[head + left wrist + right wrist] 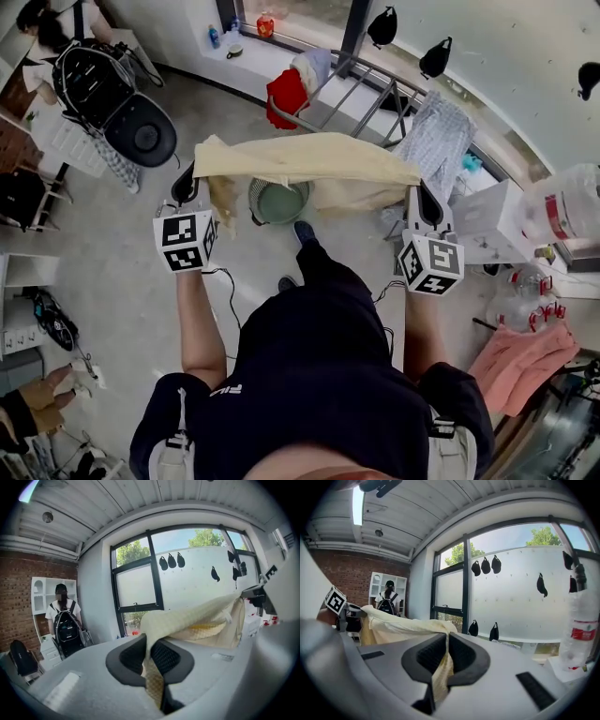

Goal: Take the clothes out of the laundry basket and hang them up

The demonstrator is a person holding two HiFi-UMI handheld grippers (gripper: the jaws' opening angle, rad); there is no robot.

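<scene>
Grey floor by the window: yellow cloth (309,159) held spread over the laundry basket (278,202)
Left gripper (186,184) and right gripper (427,202) each clamp one end, so its long axis runs side to side; the drying rack (361,94) lies straight ahead, beyond it, with a red garment (286,94) and checked garment (436,141) on its ends

Laundry basket (277,206) — half behind cloth (309,159)

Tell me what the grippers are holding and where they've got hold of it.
One pale yellow cloth, stretched between them: the left gripper pinches one end and the right gripper pinches the other.
</scene>
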